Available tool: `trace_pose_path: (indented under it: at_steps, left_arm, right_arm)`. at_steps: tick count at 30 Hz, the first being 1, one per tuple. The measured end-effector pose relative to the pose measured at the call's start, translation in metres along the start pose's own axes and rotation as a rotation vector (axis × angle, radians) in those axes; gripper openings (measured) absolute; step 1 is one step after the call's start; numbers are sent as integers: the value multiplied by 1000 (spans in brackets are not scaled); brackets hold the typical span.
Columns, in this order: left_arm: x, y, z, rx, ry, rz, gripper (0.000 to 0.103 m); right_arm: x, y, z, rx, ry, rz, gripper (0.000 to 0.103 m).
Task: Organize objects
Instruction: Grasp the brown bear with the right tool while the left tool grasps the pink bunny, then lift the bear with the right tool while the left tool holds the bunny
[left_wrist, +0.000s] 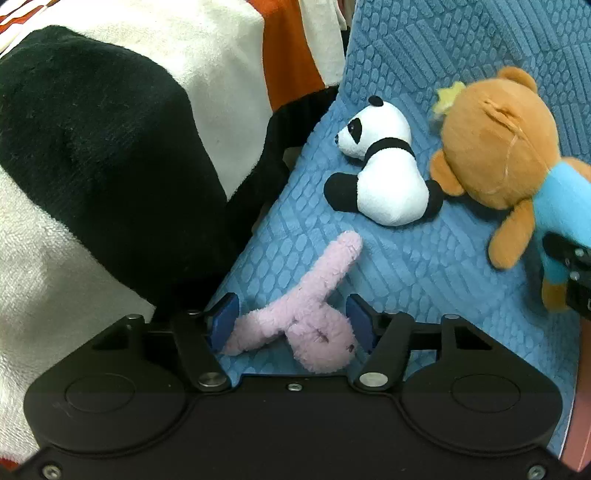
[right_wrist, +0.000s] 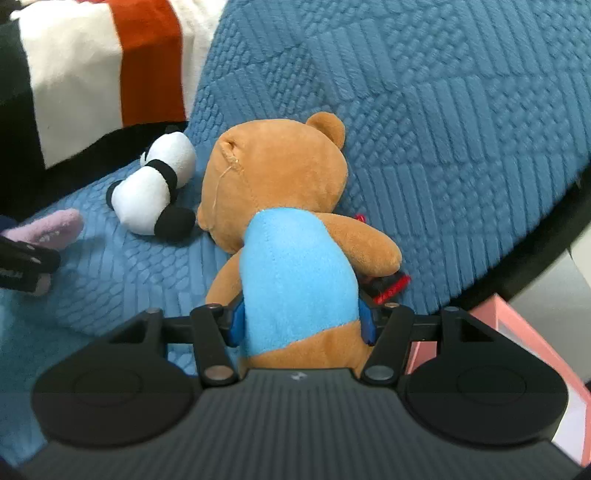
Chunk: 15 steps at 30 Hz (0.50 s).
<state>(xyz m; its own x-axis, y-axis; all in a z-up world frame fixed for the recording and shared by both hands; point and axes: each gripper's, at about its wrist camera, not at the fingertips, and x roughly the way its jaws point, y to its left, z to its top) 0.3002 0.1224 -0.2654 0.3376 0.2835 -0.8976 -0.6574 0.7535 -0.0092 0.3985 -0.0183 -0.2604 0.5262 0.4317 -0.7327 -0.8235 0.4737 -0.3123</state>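
- The left gripper (left_wrist: 291, 323) is being pointed down at a blue quilted cover (left_wrist: 424, 266); a pink plush rabbit (left_wrist: 314, 325) is lying between its blue pads, its ears spreading away to the far side and to the left.
- The left jaws are standing narrow about the rabbit's head — the right pad is touching it, while at the left pad only an ear tip is being met, so a firm grip cannot be told.
- The right gripper (right_wrist: 301, 319) is being held over a brown teddy bear (right_wrist: 280, 177) in a light blue shirt; its jaws are being pressed against both flanks of the bear's body, holding it.
- The bear is lying face down on the cover, head toward the far side.
- A small panda plush (left_wrist: 384, 177) is lying just left of the bear's head, touching it, far of the rabbit.
- A black, white and orange blanket (left_wrist: 110, 129) is being seen at the left.
- A small red and black object (right_wrist: 389, 286) is partly hidden under the bear's right arm.
- A pink box (right_wrist: 517, 317) is showing at the near right.
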Motion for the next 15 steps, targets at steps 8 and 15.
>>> trace_pose_path:
  at_steps: [8, 15]
  left_arm:
    - [-11, -1, -5, 14, -15, -77, 49]
    - [-22, -7, -12, 49, -35, -146, 33]
  right_arm:
    - [-34, 9, -18, 88, -8, -8, 60]
    - [-57, 27, -43, 195, 29, 5, 60]
